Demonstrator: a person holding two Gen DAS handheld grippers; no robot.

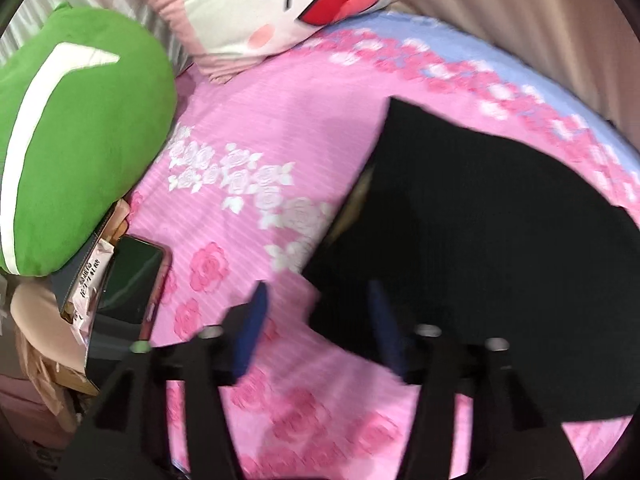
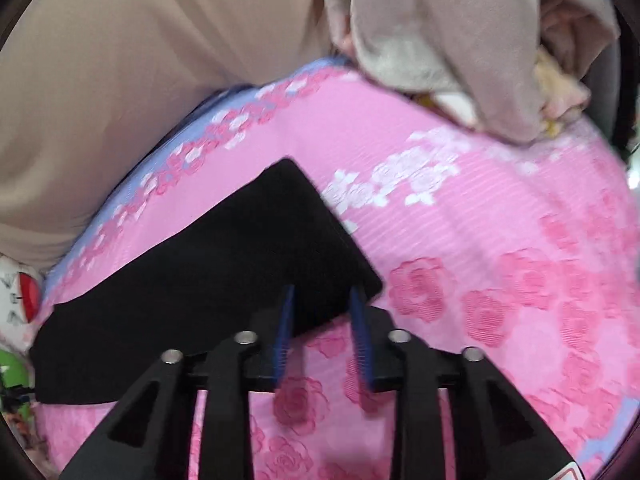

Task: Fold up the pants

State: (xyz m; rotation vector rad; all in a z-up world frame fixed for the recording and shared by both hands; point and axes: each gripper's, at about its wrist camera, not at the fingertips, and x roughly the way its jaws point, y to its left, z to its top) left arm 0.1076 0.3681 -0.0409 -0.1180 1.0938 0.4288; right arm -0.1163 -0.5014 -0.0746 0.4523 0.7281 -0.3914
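The black pants [image 1: 480, 220] lie flat in a folded slab on the pink floral bedspread [image 1: 260, 112]. In the left wrist view my left gripper [image 1: 318, 286] stands open over the slab's near left corner, and its blue pads [image 1: 252, 328] are well apart and clear of the cloth. In the right wrist view the pants [image 2: 220, 272] stretch away to the left. My right gripper [image 2: 322, 289] straddles their near right corner. A gap shows between each blue pad [image 2: 286, 320] and the fabric, so it is open.
A green cushion [image 1: 80, 120] and a white cartoon-face pillow [image 1: 260, 0] lie at the bed's far left. A phone [image 1: 132, 284] rests on a box at the left edge. A heap of beige clothes [image 2: 460, 40] sits at the far right, beside a beige drape [image 2: 120, 80].
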